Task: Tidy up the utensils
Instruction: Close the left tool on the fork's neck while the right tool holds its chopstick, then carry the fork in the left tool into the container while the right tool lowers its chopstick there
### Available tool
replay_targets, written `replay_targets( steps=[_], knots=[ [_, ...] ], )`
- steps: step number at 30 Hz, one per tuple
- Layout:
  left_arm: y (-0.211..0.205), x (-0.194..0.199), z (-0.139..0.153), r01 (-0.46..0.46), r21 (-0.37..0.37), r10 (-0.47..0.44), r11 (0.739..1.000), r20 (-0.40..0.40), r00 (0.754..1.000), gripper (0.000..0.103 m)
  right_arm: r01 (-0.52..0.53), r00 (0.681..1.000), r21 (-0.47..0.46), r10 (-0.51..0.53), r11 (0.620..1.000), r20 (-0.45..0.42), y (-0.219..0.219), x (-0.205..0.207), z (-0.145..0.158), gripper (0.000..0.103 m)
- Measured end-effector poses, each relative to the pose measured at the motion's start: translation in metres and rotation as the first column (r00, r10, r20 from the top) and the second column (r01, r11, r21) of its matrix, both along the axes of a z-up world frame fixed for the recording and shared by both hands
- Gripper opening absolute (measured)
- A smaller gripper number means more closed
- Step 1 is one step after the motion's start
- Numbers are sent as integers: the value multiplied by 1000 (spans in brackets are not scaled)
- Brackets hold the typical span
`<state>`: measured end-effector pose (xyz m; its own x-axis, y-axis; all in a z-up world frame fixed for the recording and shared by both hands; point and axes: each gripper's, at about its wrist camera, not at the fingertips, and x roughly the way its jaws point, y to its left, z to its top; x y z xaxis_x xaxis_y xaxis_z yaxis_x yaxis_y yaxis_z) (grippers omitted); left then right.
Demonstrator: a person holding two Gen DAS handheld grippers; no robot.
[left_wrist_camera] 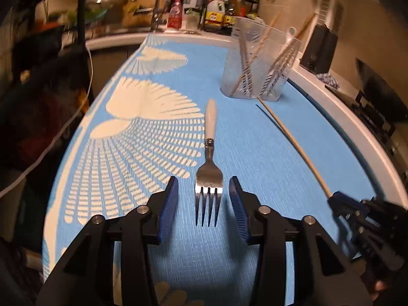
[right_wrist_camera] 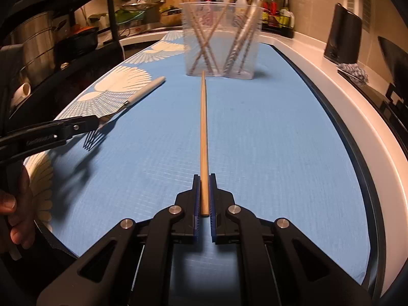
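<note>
**Chopstick gripped, fork loose**

Chopstick (right_wrist_camera: pixel 204 137) is clamped in your right tongs (right_wrist_camera: pixel 204 199), pointing at the clear holder (right_wrist_camera: pixel 221 38): lift its tip over the rim. Fork (left_wrist_camera: pixel 209 168) lies on the desk (left_wrist_camera: pixel 255 153) between your parted left tongs (left_wrist_camera: pixel 204 204), untouched.

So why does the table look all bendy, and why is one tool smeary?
Left wrist view: the fisheye lens curves the blue mat, and the right tool is smeared by motion blur. Right wrist view: the counter edge bows too, the chopstick stays sharp, and the left tool casts a fuzzy shadow.
</note>
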<state>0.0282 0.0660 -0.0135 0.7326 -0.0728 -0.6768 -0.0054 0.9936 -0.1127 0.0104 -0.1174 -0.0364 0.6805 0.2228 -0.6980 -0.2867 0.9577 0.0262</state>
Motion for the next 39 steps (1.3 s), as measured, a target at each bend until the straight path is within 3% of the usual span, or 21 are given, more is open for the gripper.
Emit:
replay_targets(
  steps=[3,6,9,12,13,17,23,39],
  knots=[
    [-20,-1,-5,29,126,-29,992,3,1000,47,11,1000,9,-11,1000,-4,-6,1,-3,7],
    [-34,0,-11,32,247,-33,968,-1,999,25,12,1000,17,-12,1000,-1,-7,1,-3,7],
    [-34,2,-13,4,294,-2,956,-7,1000,21,10,1000,17,-10,1000,1,-6,1,-4,7],
    [-27,2,-11,-14,271,19,962,-14,1000,20,10,1000,23,-10,1000,1,-7,1,-4,7],
    [-25,2,-11,-24,262,29,965,-14,999,14,9,1000,23,-9,1000,1,-7,1,-4,7],
    [-4,-4,-8,-82,101,83,991,-12,996,7,10,1000,33,-10,999,6,-8,0,-4,7],
    [4,-13,-16,-109,-17,109,994,-4,994,6,23,999,53,-26,998,39,-10,-4,-7,8],
    [-5,-19,-20,-123,13,122,992,30,992,7,15,991,75,-25,997,133,-12,-11,-13,8]
  ],
)
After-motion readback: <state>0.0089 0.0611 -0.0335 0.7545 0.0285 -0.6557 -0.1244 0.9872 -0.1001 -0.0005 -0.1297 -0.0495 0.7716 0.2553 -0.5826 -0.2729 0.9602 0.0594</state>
